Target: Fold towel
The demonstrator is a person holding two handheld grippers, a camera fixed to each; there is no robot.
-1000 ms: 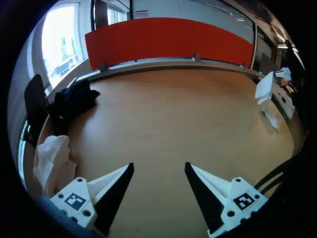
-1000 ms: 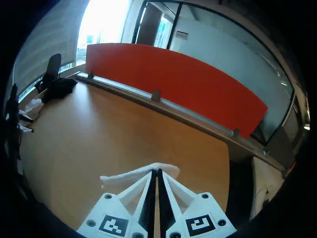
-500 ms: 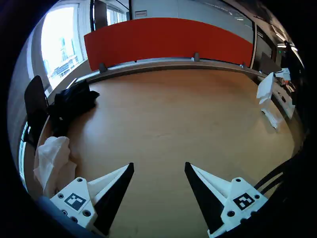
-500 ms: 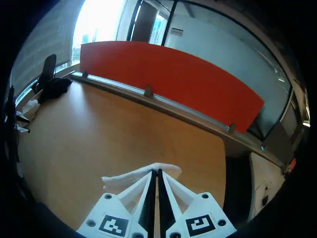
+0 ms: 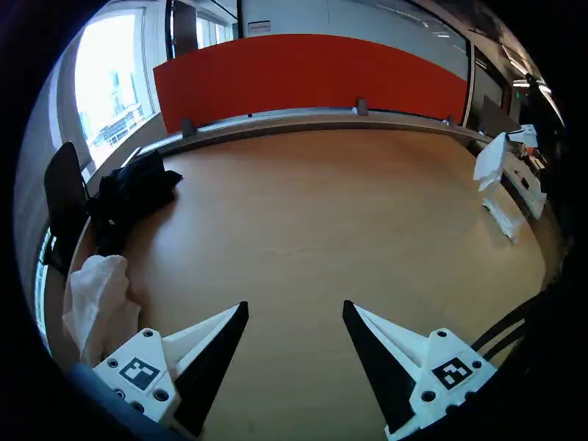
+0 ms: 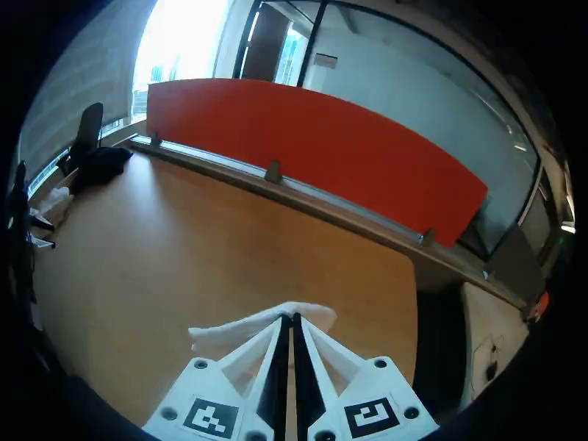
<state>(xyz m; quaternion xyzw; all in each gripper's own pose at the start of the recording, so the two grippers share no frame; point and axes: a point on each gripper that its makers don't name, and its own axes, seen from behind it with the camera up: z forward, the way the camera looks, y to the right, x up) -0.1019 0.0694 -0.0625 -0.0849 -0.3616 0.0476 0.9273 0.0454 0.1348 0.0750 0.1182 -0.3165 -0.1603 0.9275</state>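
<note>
In the right gripper view my right gripper (image 6: 292, 317) is shut, and a white towel (image 6: 235, 329) is pinched between its fingers; a fold of it sticks out to the left and over the tips, held above the wooden table (image 6: 184, 242). In the left gripper view my left gripper (image 5: 294, 305) stands open over the bare table (image 5: 316, 213), nothing between its fingers. At the far right of that view a white towel (image 5: 491, 160) hangs lifted, with more white cloth (image 5: 508, 214) lying below it.
A crumpled white cloth (image 5: 95, 301) lies at the table's left edge, a black bag (image 5: 132, 187) beyond it and a dark chair (image 5: 62, 184) beside that. An orange divider (image 5: 309, 73) runs along the table's far edge. A white side table (image 6: 492, 345) stands at the right.
The right gripper has shifted slightly with the towel still in it; the divider sits a little further left and higher in its view. The left gripper has hardly moved and stays open.
</note>
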